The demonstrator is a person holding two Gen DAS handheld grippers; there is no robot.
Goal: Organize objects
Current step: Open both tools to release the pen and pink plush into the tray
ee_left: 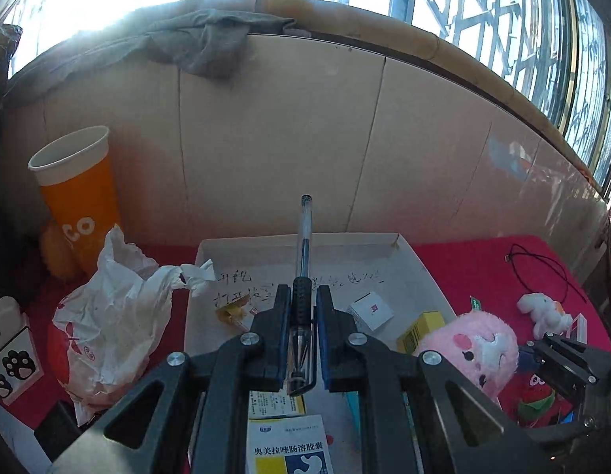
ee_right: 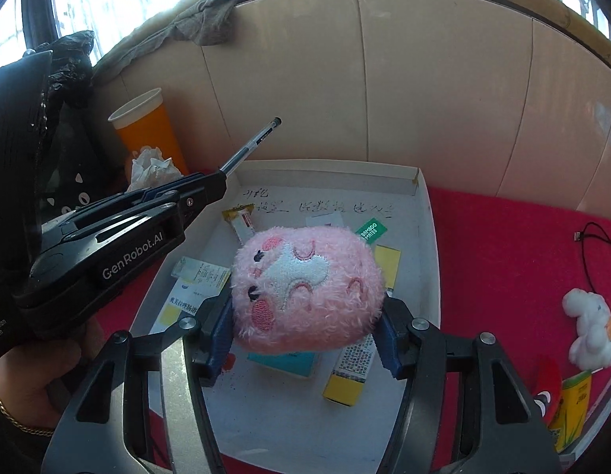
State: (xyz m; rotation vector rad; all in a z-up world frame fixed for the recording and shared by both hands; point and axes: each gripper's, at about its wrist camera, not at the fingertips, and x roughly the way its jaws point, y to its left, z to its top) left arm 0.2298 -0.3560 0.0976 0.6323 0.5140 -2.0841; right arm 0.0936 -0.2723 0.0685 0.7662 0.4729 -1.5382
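Left gripper fingers clamped on clear pen; right gripper fingers clamped on fluffy pink plush.

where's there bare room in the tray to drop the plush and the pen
Bare floor shows in the white tray's near end, below the yellow box, and along its right wall. The middle is crowded with medicine boxes. The pink plush hangs over them; the pen is farther left.

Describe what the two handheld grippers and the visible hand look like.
Both grippers are matte black linkage frames with silver bolts and blue finger pads. The left gripper carries white "GenRobot.AI" lettering along its side. The hand under it wears a thin gold chain bracelet. No cables are visible.
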